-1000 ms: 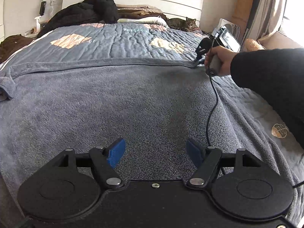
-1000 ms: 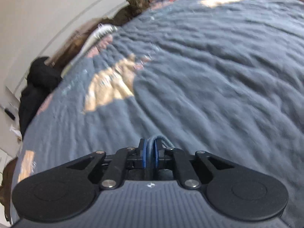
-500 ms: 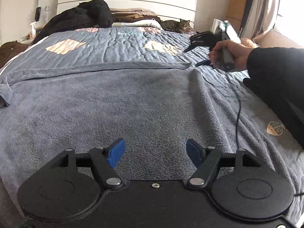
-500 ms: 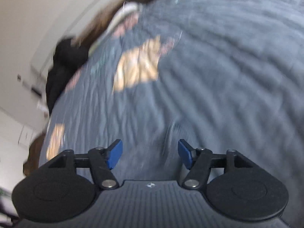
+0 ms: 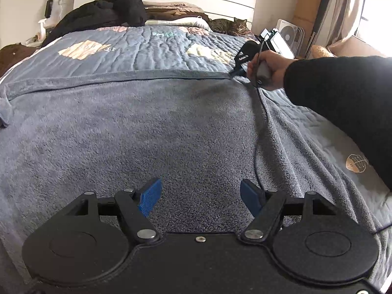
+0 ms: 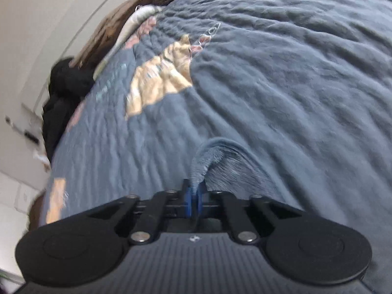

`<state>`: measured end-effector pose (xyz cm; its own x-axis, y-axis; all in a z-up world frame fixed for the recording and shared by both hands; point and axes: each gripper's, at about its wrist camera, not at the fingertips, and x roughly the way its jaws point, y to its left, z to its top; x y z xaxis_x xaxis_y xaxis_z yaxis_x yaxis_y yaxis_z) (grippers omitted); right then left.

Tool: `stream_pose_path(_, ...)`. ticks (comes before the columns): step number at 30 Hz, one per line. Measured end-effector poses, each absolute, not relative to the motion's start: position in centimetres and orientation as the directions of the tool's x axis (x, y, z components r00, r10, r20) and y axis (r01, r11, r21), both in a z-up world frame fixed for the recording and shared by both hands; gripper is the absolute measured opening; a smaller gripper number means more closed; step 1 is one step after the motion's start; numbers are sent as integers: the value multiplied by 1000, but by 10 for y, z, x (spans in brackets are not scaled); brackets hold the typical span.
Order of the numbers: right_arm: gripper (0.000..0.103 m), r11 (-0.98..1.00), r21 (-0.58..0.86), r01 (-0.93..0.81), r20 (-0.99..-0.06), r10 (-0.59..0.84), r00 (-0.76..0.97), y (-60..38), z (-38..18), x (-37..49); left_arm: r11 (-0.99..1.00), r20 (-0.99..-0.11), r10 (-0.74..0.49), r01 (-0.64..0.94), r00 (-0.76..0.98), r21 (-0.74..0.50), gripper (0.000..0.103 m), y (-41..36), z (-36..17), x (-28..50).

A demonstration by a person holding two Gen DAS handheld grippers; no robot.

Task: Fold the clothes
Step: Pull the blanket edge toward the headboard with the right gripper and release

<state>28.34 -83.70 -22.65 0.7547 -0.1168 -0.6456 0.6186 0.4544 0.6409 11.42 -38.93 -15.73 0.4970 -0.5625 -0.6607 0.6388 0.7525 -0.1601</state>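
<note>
The grey fleece garment [image 5: 152, 122] lies spread flat across the foot end of the bed [image 5: 147, 49]. The right claw [image 6: 193, 197] is closed on its far right corner; the left claw [image 5: 201, 197] hovers open above its near edge.

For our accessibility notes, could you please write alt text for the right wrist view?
The right gripper is shut on a corner of the grey towel, which bunches up from between its blue pads. Beyond lies a blue-grey quilt with tan patches, and black clothing is heaped near the wall.
</note>
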Motion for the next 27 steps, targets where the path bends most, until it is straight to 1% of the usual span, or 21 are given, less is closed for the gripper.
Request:
stream_pose_path(2,4,418,685,596,-596,-149,789,-839,-225,288,753,-663,-561,638,496,-160,70,-389,-158,115)
stream_pose_path(5,7,369,717,592,-539,-246,806,-840,-223,294,755,-666,-557,636,496,-157,70,-389,-159,116)
stream_pose_path(7,19,374,719,586,-520,-271,810,-840,-222,301,756,-668,-554,635,496,-155,70,-388,-160,117)
stream_pose_path(9,40,393,723,568,-496,-277,823,-839,-218,305,755,-667,-554,638,498,-151,70,-388,-160,116)
stream_pose_path(10,46,407,734,543,-471,-271,839,-838,-213,305,756,-666,-552,638,501,-146,70,-388,-160,116)
stream_pose_path(11,59,421,744,518,-446,-265,855,-837,-208,304,757,-666,-550,637,504,-144,70,-388,-160,116)
stream_pose_path(12,66,435,754,492,-420,-258,870,-836,-203,304,759,-665,-550,634,506,-146,70,-387,-159,117)
stream_pose_path(14,69,468,748,470,-407,-236,883,-834,-190,301,764,-664,-548,628,509,-149,70,-386,-159,118)
stream_pose_path(20,69,587,690,423,-464,-91,881,-815,-140,264,769,-650,-556,618,518,-165,70,-380,-152,119)
stream_pose_path(23,69,693,606,391,-504,-45,862,-791,-109,224,765,-634,-566,622,528,-165,70,-380,-146,116)
stream_pose_path(27,69,822,461,335,-573,-13,820,-752,-82,143,740,-609,-601,648,518,-181,70,-382,-138,108)
